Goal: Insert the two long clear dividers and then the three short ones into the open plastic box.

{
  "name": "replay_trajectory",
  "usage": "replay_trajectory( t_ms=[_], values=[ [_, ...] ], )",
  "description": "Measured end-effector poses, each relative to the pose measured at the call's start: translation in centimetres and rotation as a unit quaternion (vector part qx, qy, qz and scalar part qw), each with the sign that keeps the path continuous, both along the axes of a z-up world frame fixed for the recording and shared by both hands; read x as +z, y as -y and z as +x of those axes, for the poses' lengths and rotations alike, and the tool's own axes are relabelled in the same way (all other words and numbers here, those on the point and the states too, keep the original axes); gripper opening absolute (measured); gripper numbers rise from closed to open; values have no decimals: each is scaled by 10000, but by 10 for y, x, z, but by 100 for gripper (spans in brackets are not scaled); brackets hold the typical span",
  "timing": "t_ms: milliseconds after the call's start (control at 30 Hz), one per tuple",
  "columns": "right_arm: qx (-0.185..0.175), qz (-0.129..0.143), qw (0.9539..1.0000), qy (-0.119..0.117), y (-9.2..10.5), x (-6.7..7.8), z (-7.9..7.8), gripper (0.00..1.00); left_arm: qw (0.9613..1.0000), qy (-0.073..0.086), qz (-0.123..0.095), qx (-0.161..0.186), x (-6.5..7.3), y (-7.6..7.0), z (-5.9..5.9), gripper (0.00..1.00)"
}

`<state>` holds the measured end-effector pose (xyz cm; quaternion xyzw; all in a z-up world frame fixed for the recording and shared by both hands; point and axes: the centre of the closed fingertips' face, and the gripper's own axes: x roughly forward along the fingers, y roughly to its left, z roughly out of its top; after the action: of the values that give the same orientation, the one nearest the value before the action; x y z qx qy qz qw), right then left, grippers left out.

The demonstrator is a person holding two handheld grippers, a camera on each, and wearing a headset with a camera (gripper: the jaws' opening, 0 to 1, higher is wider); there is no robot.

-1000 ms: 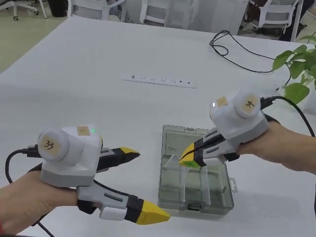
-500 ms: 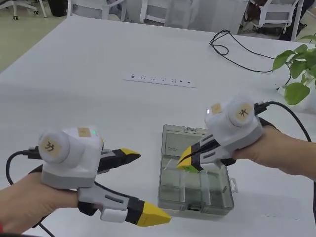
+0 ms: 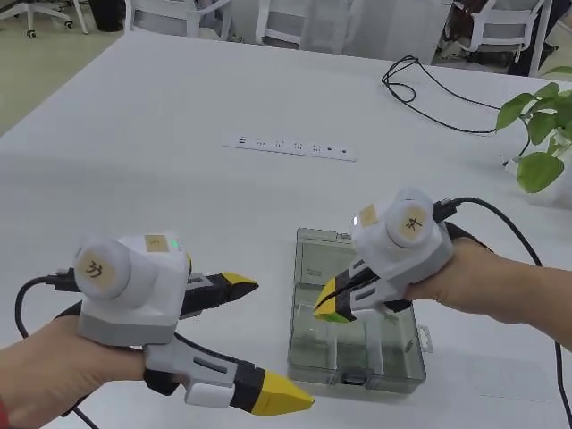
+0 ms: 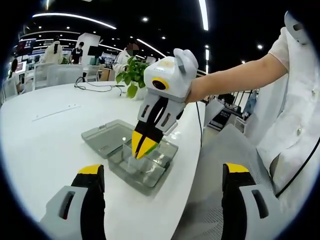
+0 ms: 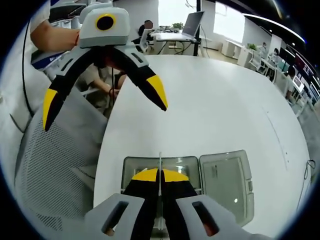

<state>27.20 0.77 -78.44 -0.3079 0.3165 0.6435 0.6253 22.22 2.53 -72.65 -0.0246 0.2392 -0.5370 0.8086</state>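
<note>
Near left of the tabletop [image 3: 134, 134], the left gripper [image 3: 281, 344] hung with its jaws spread wide and nothing between them, idle beside the work. Next along, the open plastic box [image 3: 304, 353] sat close to the tabletop's near edge, its lid [image 3: 323, 250] laid flat toward the far side. Above the box's left half the right gripper [image 3: 326, 308] pointed down, jaws pinched together on a thin clear divider [image 5: 160, 161], which showed edge-on in the right gripper view as a bright line running out ahead of the yellow tips. To my eye this was the lowering-in step. Doing it well meant holding the sheet plumb, lining both ends up with a facing pair of slots in the box walls, and easing it straight down rather than pressing one end first. The free left gripper could have steadied the box's near left corner so it didn't skate. I couldn't tell whether the piece was long or short, clear plastic over clear plastic giving almost no outline. Nor could I count the dividers already seated, though pale lines ran along the box's inside, and the slots were too fine to see. In the head view the divider's lower edge was lost behind the gripper, so whether it touched the box I couldn't say.
</note>
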Motion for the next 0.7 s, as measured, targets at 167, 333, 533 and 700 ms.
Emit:
replay_trajectory(
  t_ms=[167,333,533,700],
  values=[
    [37,-105,9999,-2,-2,-7,0,3,10000,-2,4,-5,0,0,1,100],
    [1,-215,9998,-38,-1,-15,1,3,10000,-2,5,-5,0,0,1,100],
    [38,-360,9993,-13,-2,-20,0,3,10000,-9,24,-25,-2,0,1,100],
    [92,-456,9989,20,-2,-23,0,3,10000,-18,24,-26,-2,0,1,100]
  ],
)
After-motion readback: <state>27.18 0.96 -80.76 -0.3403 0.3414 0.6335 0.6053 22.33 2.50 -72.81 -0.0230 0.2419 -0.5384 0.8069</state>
